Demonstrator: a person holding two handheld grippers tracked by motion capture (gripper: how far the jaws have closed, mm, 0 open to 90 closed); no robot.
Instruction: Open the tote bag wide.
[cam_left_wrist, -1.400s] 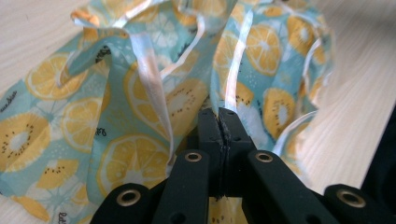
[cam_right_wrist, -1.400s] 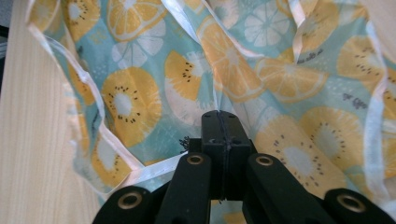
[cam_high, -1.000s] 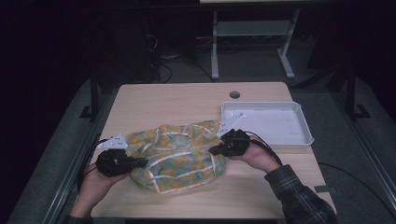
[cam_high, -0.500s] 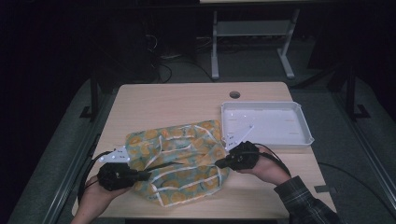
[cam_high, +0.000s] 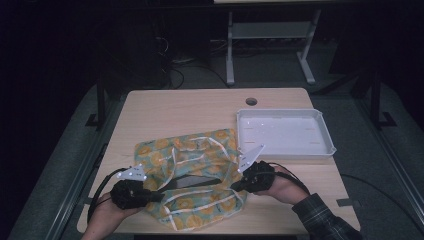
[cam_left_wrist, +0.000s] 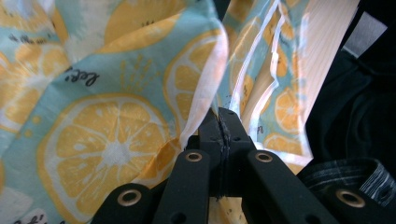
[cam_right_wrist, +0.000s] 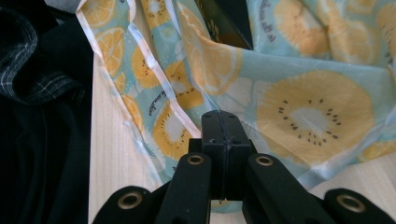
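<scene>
My left tool (cam_high: 156, 195) is clamped on the cloth (cam_high: 200, 165); my right tool (cam_high: 235, 187) pinches its other side, just before the tray (cam_high: 285, 150)

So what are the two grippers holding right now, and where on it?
Both are shut on the fruit-print cloth: the left gripper pinches a folded, white-trimmed edge, and the right gripper pinches the cloth near its white-trimmed border.
</scene>
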